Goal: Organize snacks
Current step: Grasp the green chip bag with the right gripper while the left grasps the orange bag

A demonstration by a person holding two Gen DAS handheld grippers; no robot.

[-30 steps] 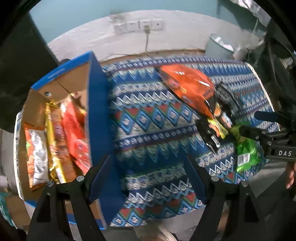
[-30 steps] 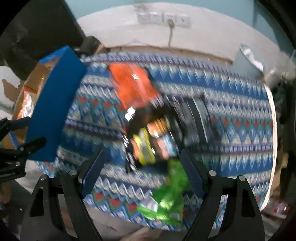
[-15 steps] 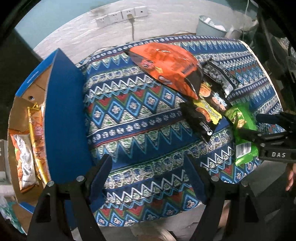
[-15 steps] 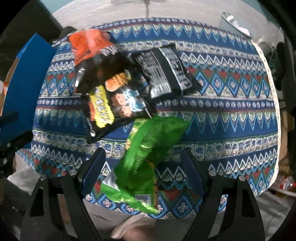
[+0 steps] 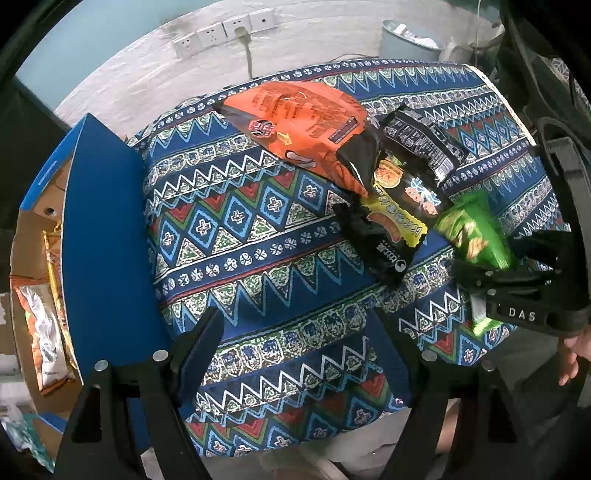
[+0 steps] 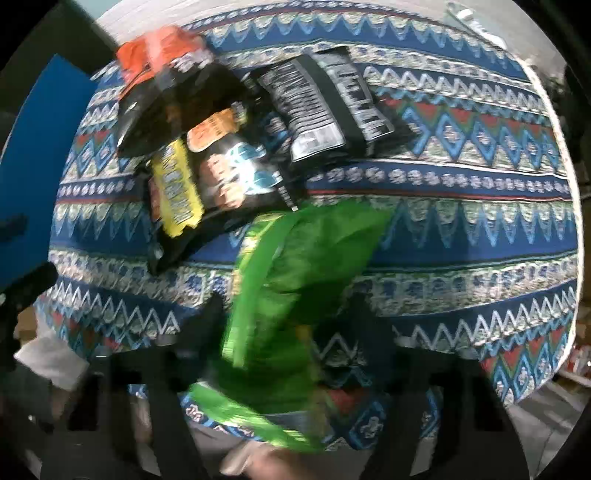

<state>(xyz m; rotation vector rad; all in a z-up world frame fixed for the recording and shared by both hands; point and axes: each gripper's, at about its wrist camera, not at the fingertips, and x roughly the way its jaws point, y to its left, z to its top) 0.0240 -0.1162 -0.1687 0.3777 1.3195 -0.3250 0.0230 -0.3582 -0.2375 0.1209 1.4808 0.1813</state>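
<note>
A green snack bag point(image 6: 291, 295) lies at the table's near edge, between the fingers of my right gripper point(image 6: 295, 332), whose jaws stand wide on either side of it. It also shows in the left wrist view point(image 5: 472, 229), where the right gripper point(image 5: 513, 258) straddles it. Beyond it lie a black-and-yellow bag point(image 5: 391, 225), a black bag point(image 5: 424, 144) and an orange bag point(image 5: 299, 122). My left gripper point(image 5: 295, 339) is open and empty above the patterned cloth. The blue-sided cardboard box point(image 5: 99, 229) with snacks stands at the left.
The patterned tablecloth point(image 5: 240, 229) covers the table. A grey bin point(image 5: 410, 40) and wall sockets point(image 5: 225, 31) are behind it. The box also shows at the left of the right wrist view point(image 6: 33, 147).
My right gripper has moved forward and down over the green bag, which now sits between its fingers. My left gripper has swung right, away from the box.
</note>
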